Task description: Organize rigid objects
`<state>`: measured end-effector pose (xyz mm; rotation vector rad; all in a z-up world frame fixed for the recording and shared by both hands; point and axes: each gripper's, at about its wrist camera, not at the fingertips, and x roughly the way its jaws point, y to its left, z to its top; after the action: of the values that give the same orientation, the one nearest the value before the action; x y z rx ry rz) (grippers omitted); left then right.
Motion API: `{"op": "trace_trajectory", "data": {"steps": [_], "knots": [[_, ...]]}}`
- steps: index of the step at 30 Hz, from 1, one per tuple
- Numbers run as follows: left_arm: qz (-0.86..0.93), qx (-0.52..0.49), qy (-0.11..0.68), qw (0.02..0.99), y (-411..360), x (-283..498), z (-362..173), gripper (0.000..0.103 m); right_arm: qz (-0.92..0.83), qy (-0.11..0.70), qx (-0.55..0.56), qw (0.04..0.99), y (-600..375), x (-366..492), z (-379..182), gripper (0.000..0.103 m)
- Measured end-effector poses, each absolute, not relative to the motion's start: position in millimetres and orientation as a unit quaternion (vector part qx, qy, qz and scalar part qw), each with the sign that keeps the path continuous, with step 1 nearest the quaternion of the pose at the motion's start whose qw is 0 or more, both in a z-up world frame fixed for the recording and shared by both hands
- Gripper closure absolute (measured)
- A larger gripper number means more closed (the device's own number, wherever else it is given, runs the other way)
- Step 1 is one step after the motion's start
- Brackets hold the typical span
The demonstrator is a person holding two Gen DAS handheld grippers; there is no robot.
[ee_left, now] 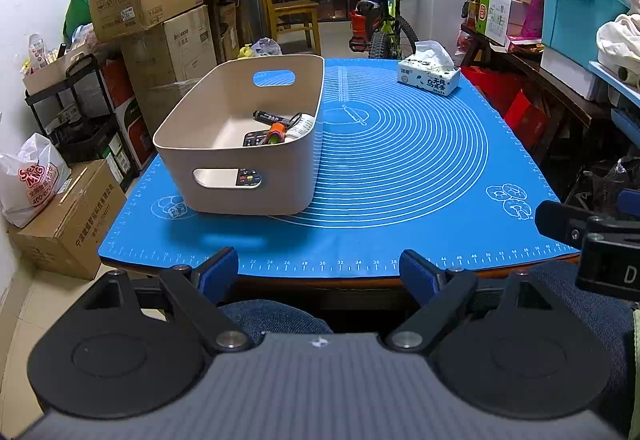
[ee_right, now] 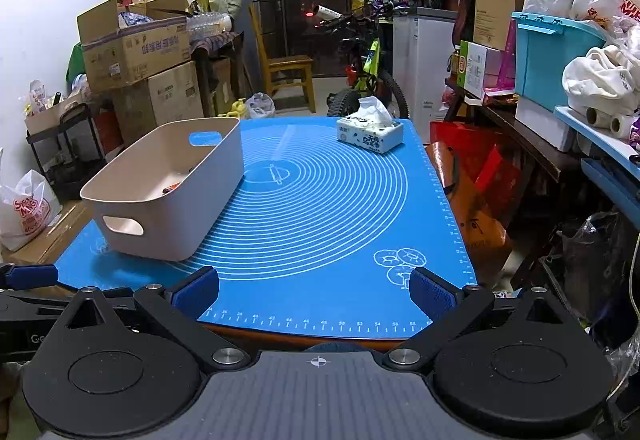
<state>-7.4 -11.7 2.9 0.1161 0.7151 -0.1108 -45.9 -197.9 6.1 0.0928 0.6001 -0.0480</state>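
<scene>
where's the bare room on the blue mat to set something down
The widest free patch is the ringed middle of the blue mat, between the beige bin and the mat's right edge, short of the tissue box. The near ruler strip is bare too. Inside the bin, the right end is crowded with a remote and markers.

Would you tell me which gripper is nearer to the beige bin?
Left. The left gripper sits at the mat's near edge just below the beige bin; the right gripper sits further to the bin's right.
</scene>
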Motion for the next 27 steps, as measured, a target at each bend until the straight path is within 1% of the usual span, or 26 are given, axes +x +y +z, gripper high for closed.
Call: {"op": "trace_trajectory", "data": {"steps": [27], "knots": [[-0.057,0.060,0.348,0.934,-15.0,-7.0,4.5,0.016,-0.027,0.294,0.045,0.954,-203.9,-49.0,4.7,0.002]]}}
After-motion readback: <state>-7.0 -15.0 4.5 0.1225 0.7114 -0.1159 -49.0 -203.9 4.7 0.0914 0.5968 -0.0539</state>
